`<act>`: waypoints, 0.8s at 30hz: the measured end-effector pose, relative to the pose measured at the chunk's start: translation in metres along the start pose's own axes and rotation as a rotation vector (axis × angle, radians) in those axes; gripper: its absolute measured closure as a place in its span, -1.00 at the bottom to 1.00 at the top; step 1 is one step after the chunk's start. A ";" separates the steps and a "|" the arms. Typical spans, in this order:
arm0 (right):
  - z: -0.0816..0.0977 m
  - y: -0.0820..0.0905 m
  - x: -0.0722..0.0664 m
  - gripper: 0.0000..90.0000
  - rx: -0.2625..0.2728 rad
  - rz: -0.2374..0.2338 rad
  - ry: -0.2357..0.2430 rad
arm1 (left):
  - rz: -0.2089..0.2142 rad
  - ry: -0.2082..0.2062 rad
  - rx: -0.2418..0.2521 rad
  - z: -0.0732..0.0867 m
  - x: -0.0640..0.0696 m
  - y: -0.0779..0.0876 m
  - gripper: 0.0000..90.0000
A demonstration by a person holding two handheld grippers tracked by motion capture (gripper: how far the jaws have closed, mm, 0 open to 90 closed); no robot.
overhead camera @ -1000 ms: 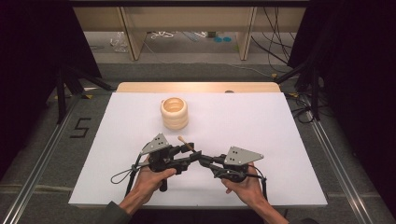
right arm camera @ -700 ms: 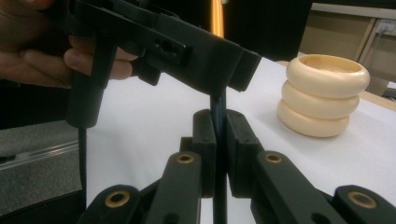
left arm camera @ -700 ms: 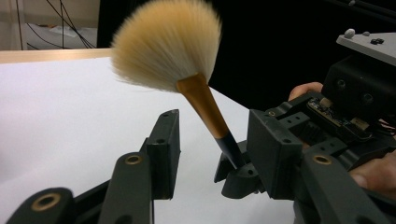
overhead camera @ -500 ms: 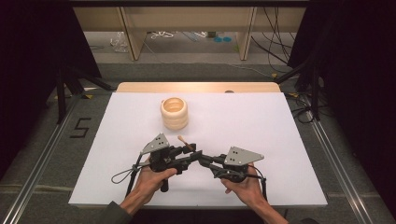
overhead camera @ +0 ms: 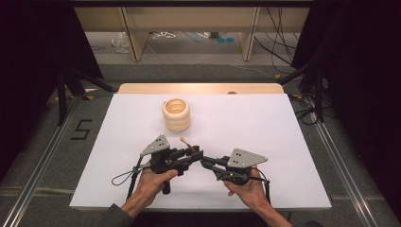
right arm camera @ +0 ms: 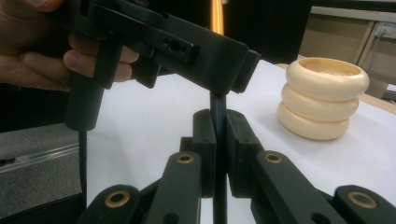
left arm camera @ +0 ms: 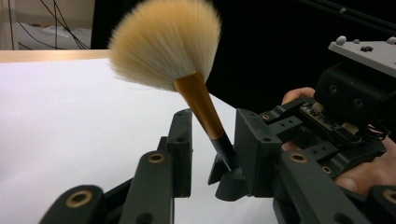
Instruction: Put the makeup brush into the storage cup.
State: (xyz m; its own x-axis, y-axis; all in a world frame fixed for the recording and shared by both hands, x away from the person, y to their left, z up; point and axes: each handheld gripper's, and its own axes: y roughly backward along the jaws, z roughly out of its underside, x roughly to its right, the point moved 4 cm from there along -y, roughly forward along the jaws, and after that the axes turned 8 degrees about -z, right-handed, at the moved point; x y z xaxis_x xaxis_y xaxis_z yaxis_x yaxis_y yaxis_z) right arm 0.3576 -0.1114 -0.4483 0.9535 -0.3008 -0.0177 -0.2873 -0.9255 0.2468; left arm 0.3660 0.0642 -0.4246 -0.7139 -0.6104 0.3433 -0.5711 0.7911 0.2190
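A makeup brush (left arm camera: 198,105) with a fluffy tan head, gold ferrule and dark handle stands tilted between the two grippers near the table's front; from above its head (overhead camera: 182,140) pokes up. My right gripper (right arm camera: 221,116) is shut on the dark handle (right arm camera: 218,105). My left gripper (left arm camera: 215,135) has just been closing its jaws around the brush. The handle lies against the right jaw, and a gap is left to the other jaw. From above, the left gripper (overhead camera: 196,153) and the right gripper (overhead camera: 206,162) meet tip to tip.
A cream holder (overhead camera: 177,115) of stacked rounded rings stands upright behind the grippers, mid-table, also seen as the holder (right arm camera: 322,98) at the right. The white table sheet (overhead camera: 265,123) spreads around it. Dark stands and cables flank the table.
The left gripper's jaws have drawn a little closer around the brush. Both hands keep their places.
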 end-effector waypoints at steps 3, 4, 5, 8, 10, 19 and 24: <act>0.000 0.000 0.000 0.88 -0.004 -0.006 -0.001 | 0.009 0.004 0.001 0.000 0.001 0.000 0.59; 0.000 0.000 -0.001 0.88 -0.006 -0.008 -0.004 | 0.012 0.003 0.002 0.000 0.001 0.000 0.61; 0.000 0.000 0.000 0.88 -0.003 -0.006 0.000 | 0.014 0.004 0.002 0.000 0.001 0.000 0.62; 0.000 0.000 -0.001 0.88 0.006 0.003 0.001 | 0.033 0.016 0.009 0.000 0.000 0.000 0.67; 0.000 0.000 -0.001 0.88 0.008 0.002 0.002 | 0.041 0.039 0.013 0.000 0.000 0.000 0.69; 0.000 -0.001 -0.001 0.85 0.006 -0.009 0.018 | 0.077 0.042 0.010 0.000 0.003 0.001 0.84; 0.001 -0.001 -0.001 0.78 -0.013 -0.009 0.017 | 0.092 0.025 0.005 0.000 0.003 0.002 0.85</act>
State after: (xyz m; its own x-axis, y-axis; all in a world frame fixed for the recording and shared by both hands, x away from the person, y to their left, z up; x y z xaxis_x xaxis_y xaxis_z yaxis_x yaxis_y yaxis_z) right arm 0.3571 -0.1106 -0.4499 0.9576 -0.2879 -0.0033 -0.2773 -0.9253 0.2588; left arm 0.3624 0.0637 -0.4231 -0.7531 -0.5340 0.3843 -0.5057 0.8435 0.1809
